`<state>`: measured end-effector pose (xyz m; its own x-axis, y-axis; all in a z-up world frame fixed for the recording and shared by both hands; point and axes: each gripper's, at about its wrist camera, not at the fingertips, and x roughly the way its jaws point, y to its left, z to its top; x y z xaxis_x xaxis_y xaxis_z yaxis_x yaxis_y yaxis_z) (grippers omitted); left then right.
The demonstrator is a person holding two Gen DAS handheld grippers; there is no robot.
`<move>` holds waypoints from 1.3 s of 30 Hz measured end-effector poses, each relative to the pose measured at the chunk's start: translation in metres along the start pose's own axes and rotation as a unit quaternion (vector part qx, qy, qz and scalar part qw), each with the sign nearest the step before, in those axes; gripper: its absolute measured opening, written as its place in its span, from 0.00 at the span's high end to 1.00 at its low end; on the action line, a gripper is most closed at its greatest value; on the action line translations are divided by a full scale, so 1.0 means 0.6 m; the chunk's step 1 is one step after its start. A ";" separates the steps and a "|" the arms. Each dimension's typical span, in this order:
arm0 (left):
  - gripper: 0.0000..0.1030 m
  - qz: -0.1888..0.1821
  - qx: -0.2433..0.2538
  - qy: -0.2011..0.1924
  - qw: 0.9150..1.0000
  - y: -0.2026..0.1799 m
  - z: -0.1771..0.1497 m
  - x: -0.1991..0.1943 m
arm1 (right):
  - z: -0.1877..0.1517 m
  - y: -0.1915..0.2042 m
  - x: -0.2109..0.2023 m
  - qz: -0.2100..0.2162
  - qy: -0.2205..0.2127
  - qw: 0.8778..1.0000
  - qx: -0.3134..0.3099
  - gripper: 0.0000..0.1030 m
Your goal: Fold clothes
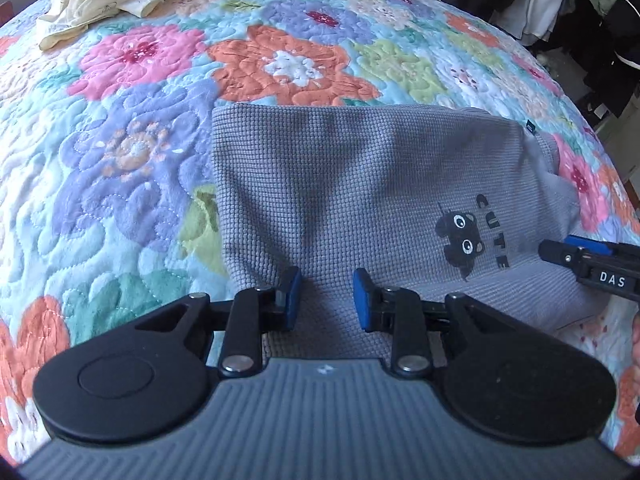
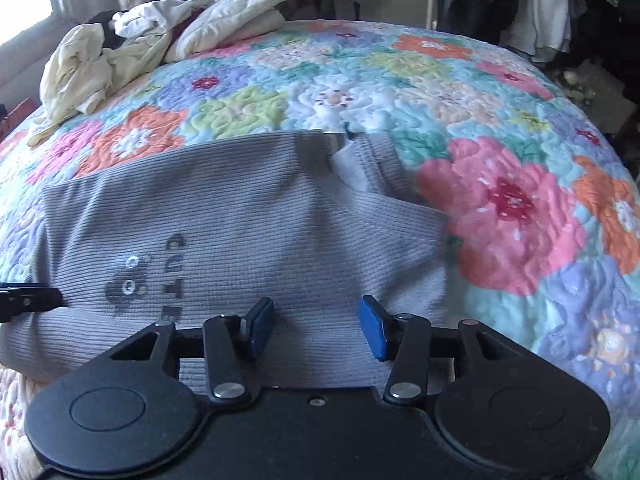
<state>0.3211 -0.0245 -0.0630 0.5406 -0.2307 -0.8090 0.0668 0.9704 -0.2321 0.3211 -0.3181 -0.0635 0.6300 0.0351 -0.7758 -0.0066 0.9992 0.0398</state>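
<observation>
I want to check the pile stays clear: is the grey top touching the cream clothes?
Apart. The right wrist view shows a band of flowered quilt between the grey top and the cream clothes.

left gripper (image 1: pixel 326 298): black arms, blue pads, silver screws, grey ribbed base | right gripper (image 2: pixel 316 328): black base, "DAS" label

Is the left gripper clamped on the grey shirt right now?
No, the left gripper is open above the grey shirt, with fabric showing between its blue pads.
</observation>
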 end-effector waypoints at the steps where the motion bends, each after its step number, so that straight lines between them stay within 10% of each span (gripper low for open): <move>1: 0.73 0.001 -0.002 0.000 1.000 0.001 0.000 -0.007 | -0.001 -0.008 -0.007 -0.018 -0.002 1.000 0.011 0.50; 5: 0.62 -0.010 0.021 -0.007 1.000 -0.015 -0.003 -0.028 | -0.011 -0.052 -0.057 -0.030 -0.031 0.992 0.121 0.45; 14: 0.41 -0.043 0.053 0.021 0.997 -0.036 -0.029 -0.008 | -0.099 -0.094 -0.112 0.112 -0.048 0.947 0.298 0.43; 20: 0.42 -0.035 0.043 0.025 0.998 -0.043 -0.022 -0.026 | -0.128 -0.101 -0.063 0.191 0.011 0.896 0.401 0.42; 25: 0.42 -0.101 0.011 -0.001 0.995 -0.057 -0.001 -0.044 | -0.153 -0.099 -0.026 0.230 0.051 0.851 0.469 0.40; 31: 0.42 -0.095 0.045 0.012 0.994 -0.112 -0.018 0.017 | -0.175 -0.125 0.012 0.218 0.014 0.790 0.573 0.39; 36: 0.41 -0.074 0.084 -0.025 0.993 -0.130 -0.048 0.016 | -0.145 -0.108 0.026 0.201 -0.015 0.819 0.537 0.38; 39: 0.41 -0.071 0.089 -0.025 0.993 -0.131 -0.049 0.017 | -0.114 -0.087 0.027 0.171 -0.040 0.860 0.479 0.67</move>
<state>0.2968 -0.1053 -0.0692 0.5561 -0.3666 -0.7459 0.2905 0.9266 -0.2388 0.2783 -0.3686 -0.1214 0.7700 0.2844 -0.5711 0.4167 0.4536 0.7878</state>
